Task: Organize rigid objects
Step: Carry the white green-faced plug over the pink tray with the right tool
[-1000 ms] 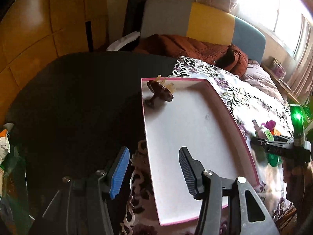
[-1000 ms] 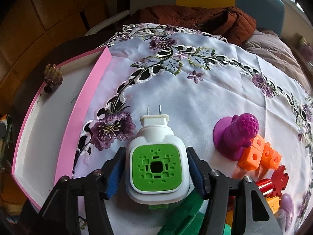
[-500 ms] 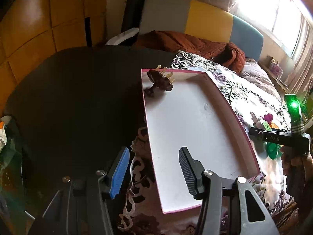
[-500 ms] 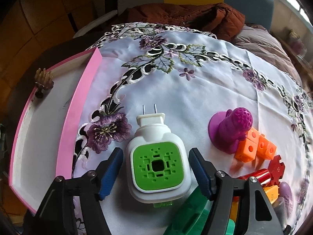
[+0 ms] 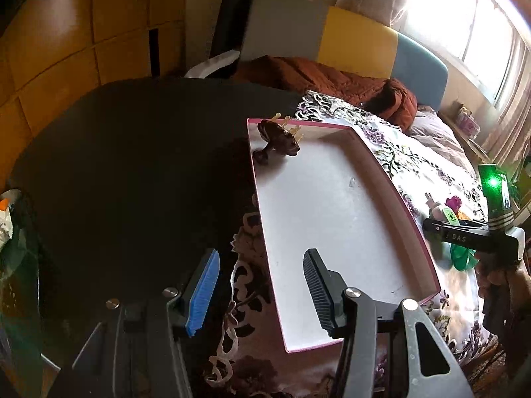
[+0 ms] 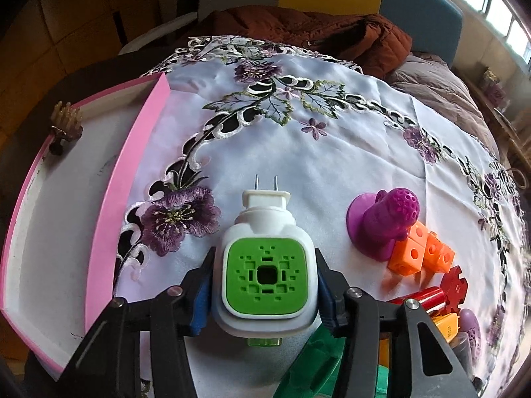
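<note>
Pink-rimmed tray point(image 5: 332, 219) is sitting on the embroidered cloth point(image 6: 332, 139) over the dark tabletop point(image 5: 132, 165), with a brown hair claw point(image 5: 277, 137) lying in its 11 o'clock corner. Left tool point(image 5: 259, 285) is hovering over the tray's near edge, jaws apart and gripping nothing. Right tool point(image 6: 264, 285) has just been closing and is now clamping the white-and-green plug-in unit point(image 6: 265, 265), prongs pointing to 12 o'clock, with a purple toy point(image 6: 381, 222) and orange blocks point(image 6: 419, 252) lying at its 3 o'clock.
</note>
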The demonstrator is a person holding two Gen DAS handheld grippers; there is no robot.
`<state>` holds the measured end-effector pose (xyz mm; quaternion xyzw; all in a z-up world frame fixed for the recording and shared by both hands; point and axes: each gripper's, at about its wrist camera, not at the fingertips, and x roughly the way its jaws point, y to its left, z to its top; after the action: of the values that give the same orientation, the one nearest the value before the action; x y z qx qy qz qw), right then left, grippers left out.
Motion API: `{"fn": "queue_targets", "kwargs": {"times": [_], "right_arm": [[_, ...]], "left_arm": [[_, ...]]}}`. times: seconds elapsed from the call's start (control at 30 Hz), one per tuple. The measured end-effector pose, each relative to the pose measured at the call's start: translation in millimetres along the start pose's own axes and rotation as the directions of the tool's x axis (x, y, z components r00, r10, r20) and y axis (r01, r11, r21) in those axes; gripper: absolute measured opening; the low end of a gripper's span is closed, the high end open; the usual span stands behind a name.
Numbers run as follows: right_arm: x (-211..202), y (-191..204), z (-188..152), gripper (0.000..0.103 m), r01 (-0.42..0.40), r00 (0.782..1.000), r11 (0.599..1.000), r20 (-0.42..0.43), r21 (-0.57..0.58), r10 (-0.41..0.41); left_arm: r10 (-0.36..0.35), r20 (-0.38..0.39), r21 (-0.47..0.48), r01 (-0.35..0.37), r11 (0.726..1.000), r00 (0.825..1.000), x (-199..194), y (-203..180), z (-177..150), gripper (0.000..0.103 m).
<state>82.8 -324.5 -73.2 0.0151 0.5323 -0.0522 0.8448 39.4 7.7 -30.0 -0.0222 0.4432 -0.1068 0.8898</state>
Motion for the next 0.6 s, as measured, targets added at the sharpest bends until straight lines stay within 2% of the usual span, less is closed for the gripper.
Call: {"fn": "queue_targets", "kwargs": {"times": [0.43, 0.6], "right_arm": [[-8.7, 0.2, 0.3, 0.052, 0.025, 1.000, 1.000, 0.007, 0.018, -0.025], [-20.4, -1.1, 3.9, 0.052, 0.023, 0.999, 0.999, 0.040, 0.041, -0.025]], "left_arm": [[-0.007, 0.011, 0.004, 0.007, 1.000, 1.000, -7.5, -1.8, -3.0, 0.053], [-0.010, 0.014, 0.009, 0.009, 1.000, 1.000, -9.4, -2.4, -2.9, 0.053]]}}
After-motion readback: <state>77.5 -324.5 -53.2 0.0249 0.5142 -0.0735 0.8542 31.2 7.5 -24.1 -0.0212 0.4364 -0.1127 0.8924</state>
